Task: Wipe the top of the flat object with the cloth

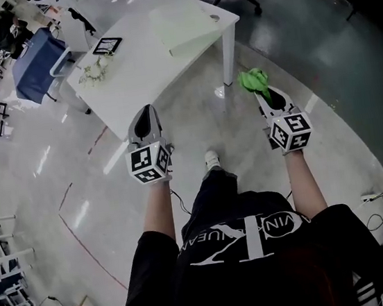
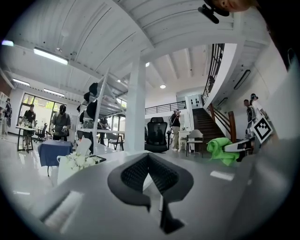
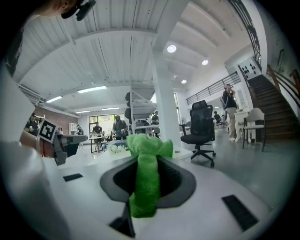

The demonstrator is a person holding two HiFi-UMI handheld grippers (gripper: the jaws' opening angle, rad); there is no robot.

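Two grippers are held out over the floor. The right gripper is clamped on a green cloth, which runs down between its jaws and bunches out past their tips. The left gripper has its jaws pressed together with nothing between them. Just ahead of the left gripper is the near edge of a white table. A pale green flat board lies on the table, ahead of the right gripper and to its left, well apart from the cloth. White flowers and a black-framed card sit ahead of the left gripper, to its left.
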